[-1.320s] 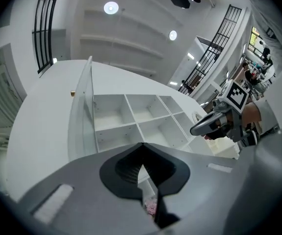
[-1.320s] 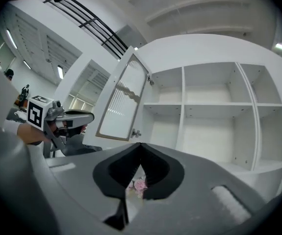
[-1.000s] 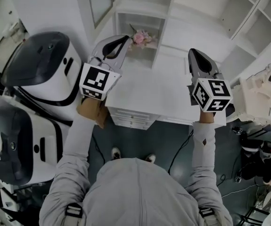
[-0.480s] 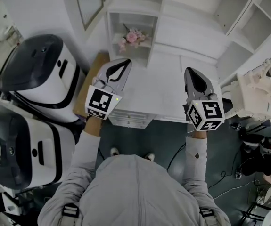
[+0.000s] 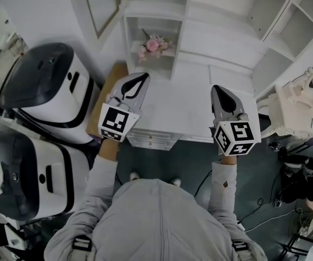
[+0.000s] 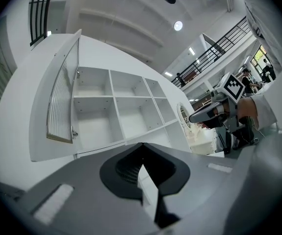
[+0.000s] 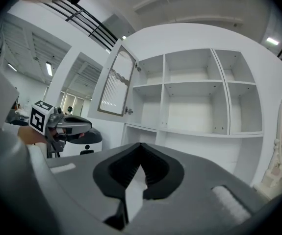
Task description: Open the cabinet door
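1. The white cabinet rises behind the counter, its bare shelves on show.
2. The cabinet door, ribbed glass in a frame at the upper left, stands swung wide off its compartment, so the opening looks done.
3. The left gripper and right gripper hover level over the counter, well apart from the door, probably because nothing is left to pull.
4. The fingers of both are clenched together on nothing.
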`<state>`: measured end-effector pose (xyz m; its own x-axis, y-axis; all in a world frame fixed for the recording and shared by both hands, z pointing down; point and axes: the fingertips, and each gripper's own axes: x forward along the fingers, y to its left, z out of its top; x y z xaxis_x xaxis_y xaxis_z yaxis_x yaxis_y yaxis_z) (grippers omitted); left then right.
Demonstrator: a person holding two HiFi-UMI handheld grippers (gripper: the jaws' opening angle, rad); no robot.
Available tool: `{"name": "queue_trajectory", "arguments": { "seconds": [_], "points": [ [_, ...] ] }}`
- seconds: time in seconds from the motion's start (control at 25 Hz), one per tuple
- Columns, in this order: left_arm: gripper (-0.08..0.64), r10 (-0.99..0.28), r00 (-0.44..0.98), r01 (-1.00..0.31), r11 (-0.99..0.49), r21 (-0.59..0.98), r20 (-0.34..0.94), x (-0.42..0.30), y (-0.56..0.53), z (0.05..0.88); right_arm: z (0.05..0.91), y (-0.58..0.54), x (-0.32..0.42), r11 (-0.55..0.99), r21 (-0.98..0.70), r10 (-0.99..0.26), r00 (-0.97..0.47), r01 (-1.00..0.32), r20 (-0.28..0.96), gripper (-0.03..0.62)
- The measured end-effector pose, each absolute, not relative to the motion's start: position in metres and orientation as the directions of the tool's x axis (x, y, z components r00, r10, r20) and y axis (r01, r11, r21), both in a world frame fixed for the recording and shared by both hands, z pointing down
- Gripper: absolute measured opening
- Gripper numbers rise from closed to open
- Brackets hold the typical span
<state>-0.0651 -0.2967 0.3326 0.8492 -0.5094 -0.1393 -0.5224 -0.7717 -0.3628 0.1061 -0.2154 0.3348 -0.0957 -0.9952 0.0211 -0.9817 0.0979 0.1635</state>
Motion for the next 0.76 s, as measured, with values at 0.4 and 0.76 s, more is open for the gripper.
{"name": "queue_trajectory", "arguments": {
  "seconds": [0.4,0.76],
  "points": [
    [0.017,-0.497,0.86,-0.502,-0.788,-0.356,-0.112,-0.061,-0.295,0.343,0.347,-0.222,0.095,0.114,0.196,-0.993,-0.103,-0.974,0.062,0.0],
    [0.017,-0.48,0.872,-0.479,-0.799,-0.364,-0.094,-0.053,-0.292,0.347,0.348,-0.225,0.089,0.129,0.19,-0.991,-0.119,-0.973,0.063,0.0]
  ]
}}
